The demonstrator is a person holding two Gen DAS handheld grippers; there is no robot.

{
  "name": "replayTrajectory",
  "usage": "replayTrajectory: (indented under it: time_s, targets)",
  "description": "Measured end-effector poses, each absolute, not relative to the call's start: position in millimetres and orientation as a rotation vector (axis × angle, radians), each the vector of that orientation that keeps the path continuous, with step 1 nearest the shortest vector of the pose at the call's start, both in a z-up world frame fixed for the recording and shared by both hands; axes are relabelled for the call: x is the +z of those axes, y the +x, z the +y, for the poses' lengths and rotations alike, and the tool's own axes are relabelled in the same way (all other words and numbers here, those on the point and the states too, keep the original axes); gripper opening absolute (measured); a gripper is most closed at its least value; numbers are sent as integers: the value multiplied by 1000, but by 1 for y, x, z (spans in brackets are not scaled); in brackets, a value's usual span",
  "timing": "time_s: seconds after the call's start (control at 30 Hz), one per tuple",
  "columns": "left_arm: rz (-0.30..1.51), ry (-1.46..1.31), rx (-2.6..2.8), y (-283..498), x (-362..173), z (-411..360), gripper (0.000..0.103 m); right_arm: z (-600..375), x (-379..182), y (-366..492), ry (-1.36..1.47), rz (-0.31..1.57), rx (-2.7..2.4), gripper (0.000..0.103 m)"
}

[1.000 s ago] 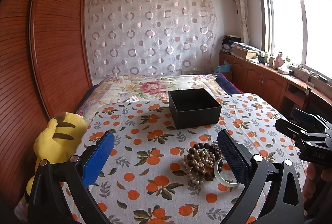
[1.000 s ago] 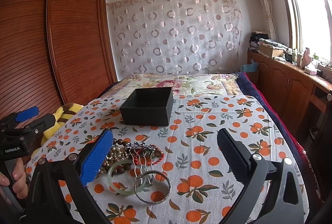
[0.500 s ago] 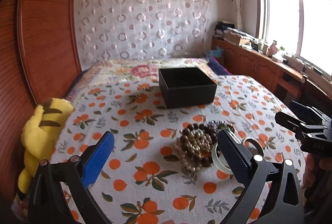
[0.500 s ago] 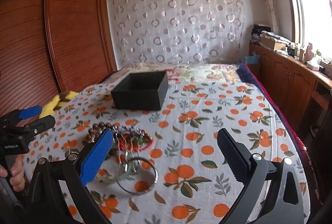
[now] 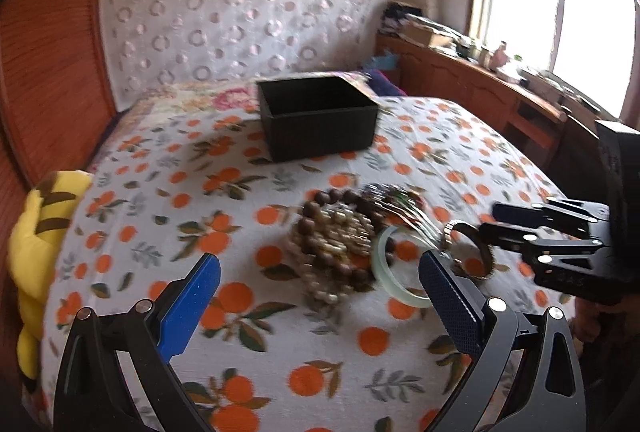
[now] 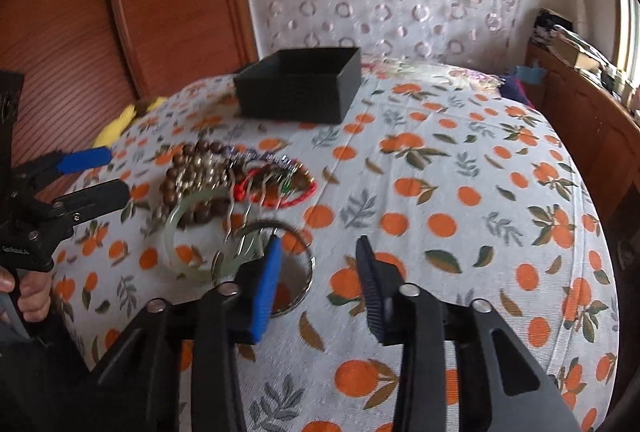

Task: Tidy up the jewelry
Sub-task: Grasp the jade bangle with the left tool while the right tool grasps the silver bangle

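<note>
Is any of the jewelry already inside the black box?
No. The black box looks empty inside, while the jewelry pile lies on the orange-print cloth in front of it.

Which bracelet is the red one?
The red woven cord bracelet, lying at the right edge of the jewelry pile. The others are a pale green bangle, brown wooden beads and a thin metal bangle.

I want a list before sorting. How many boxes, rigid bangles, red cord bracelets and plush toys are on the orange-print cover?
Boxes: 1, the black box
Rigid bangles: 2, the green bangle and the metal bangle
Red cord bracelets: 1
Plush toys: 1, yellow
Total: 5
The bead strands are heaped, so they are not counted.
</note>
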State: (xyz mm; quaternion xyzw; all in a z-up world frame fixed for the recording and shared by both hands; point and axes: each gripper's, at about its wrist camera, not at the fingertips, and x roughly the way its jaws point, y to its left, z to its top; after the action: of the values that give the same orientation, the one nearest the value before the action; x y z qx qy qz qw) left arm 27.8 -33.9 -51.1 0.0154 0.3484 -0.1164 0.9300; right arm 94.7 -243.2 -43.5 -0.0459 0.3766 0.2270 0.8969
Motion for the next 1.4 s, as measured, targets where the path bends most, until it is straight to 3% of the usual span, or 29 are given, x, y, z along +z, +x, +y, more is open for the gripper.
replayTrajectory:
  time_s: [0.13, 0.3, 0.37, 0.47, 0.67, 0.77, 1.27, 1.4]
  targets:
    - [761, 28, -312, 35, -58, -46, 78, -242, -48, 96, -102, 804, 482, 29]
    - [827, 37, -358, 47, -69, -59, 47, -244, -51, 97, -89, 821, 488, 21]
    - [827, 44, -366, 48, -69, -62, 45, -245, -51, 98, -87, 822, 482, 21]
    - [840, 47, -371, 53, -70, -66, 34, -245, -52, 98, -86, 821, 486, 20]
    - [845, 120, -348, 61, -74, -74, 25, -243, -53, 97, -95, 815, 490, 19]
    - [845, 150, -342, 62, -76, -76, 8, -242, -53, 97, -89, 816, 492, 19]
    - [747, 154, -272, 40, -45, -47, 8, -241, -55, 98, -90, 830, 503, 14]
    - [708, 125, -249, 40, -34, -38, 8, -240, -55, 99, -97, 840, 518, 6]
